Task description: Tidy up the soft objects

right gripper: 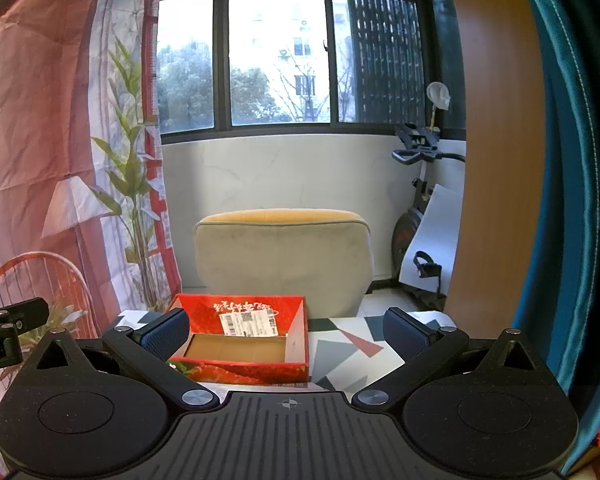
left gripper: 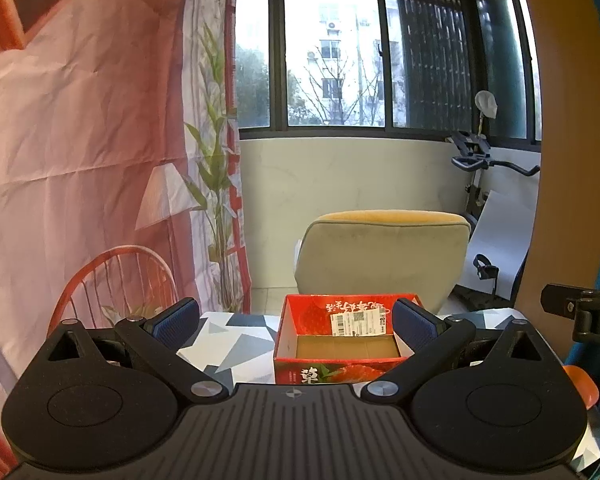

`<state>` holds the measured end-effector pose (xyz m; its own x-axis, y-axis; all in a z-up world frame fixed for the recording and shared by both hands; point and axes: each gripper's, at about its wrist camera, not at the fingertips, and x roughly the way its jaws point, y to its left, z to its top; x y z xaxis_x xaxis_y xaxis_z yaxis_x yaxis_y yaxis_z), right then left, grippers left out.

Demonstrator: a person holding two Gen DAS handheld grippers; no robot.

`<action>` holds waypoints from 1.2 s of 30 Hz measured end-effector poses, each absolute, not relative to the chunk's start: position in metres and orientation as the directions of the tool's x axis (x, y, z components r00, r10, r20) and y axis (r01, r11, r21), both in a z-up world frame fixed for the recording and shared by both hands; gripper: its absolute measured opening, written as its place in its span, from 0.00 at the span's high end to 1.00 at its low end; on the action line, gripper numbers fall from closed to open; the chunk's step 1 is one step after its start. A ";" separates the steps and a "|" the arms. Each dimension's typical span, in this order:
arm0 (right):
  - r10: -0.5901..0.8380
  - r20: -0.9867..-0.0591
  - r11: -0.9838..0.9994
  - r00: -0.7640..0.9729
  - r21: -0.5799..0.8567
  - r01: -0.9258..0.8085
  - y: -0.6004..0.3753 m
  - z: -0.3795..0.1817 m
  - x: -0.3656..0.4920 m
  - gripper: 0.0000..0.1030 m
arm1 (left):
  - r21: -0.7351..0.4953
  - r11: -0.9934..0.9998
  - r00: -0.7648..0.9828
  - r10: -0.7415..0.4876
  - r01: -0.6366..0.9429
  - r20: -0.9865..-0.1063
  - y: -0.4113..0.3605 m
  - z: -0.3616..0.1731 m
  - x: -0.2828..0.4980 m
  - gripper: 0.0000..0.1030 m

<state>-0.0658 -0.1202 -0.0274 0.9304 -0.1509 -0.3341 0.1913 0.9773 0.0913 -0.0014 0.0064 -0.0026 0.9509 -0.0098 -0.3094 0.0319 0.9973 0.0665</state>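
You hold the left gripper (left gripper: 296, 322) and right gripper (right gripper: 286, 330) spread wide and empty, facing the open red box (left gripper: 342, 346), ready to receive soft objects, none visible.

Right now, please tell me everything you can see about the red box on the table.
The red box is open-topped cardboard with strawberry pictures and white characters printed outside. Its brown floor looks empty. A white barcode label is stuck on the inner far wall. It sits upright on the geometric-patterned tablecloth, before a beige chair. Neither gripper touches it.
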 end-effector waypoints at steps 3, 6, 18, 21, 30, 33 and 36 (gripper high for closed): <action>-0.153 -0.330 0.977 0.931 0.090 0.192 -0.121 -0.028 -0.068 0.00 | 0.066 0.997 0.953 -0.007 0.028 -0.304 0.006 -0.004 -0.003 0.00; -0.152 -0.326 0.978 0.933 0.091 0.190 -0.121 -0.027 -0.071 0.00 | 0.067 0.997 0.953 -0.006 0.027 -0.304 0.006 -0.005 -0.003 0.00; -0.150 -0.330 0.977 0.932 0.092 0.191 -0.120 -0.027 -0.073 0.00 | 0.063 0.997 0.948 -0.013 0.035 -0.318 0.005 -0.011 -0.003 0.00; -0.149 -0.331 0.978 0.932 0.091 0.189 -0.119 -0.029 -0.073 0.00 | 0.063 0.997 0.947 -0.013 0.035 -0.321 0.006 -0.012 -0.001 0.00; -0.153 -0.333 0.978 0.930 0.083 0.190 -0.119 -0.030 -0.070 0.00 | 0.061 0.997 0.946 -0.017 0.038 -0.324 0.006 -0.015 0.000 0.00; -0.152 -0.334 0.979 0.930 0.081 0.189 -0.118 -0.030 -0.070 0.00 | 0.060 0.997 0.945 -0.018 0.040 -0.326 0.006 -0.016 0.000 0.00; -0.152 -0.333 0.978 0.930 0.083 0.190 -0.119 -0.030 -0.070 0.00 | 0.061 0.997 0.945 -0.019 0.041 -0.327 0.006 -0.016 0.000 0.00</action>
